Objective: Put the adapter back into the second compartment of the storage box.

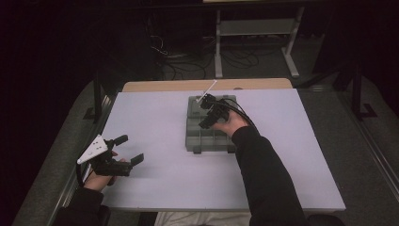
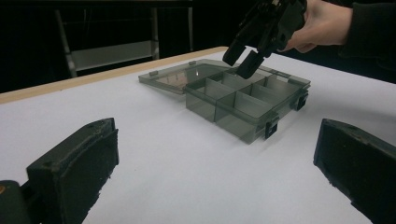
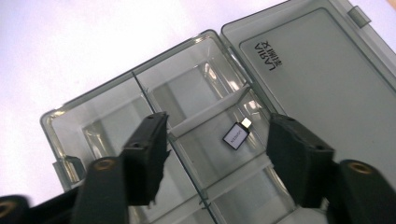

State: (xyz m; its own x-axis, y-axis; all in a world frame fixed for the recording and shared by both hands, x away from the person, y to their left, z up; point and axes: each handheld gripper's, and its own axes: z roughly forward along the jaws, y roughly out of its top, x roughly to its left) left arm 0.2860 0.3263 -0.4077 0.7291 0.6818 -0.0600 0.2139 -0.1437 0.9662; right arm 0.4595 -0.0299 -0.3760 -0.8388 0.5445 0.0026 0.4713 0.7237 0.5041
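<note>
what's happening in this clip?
A person works at a white table with a gripper in each hand. The right gripper hangs over an open grey compartment box, jaws apart, and a small adapter-like part lies loose in one compartment between them, untouched. The box's lid lies flat, hinged open. The left gripper rests open on the table, well away from the box.

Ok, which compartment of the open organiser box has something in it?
The compartment directly below the right gripper, in the row alongside the hinged lid: a small adapter lies on its floor. The other compartments in view look bare.
</note>
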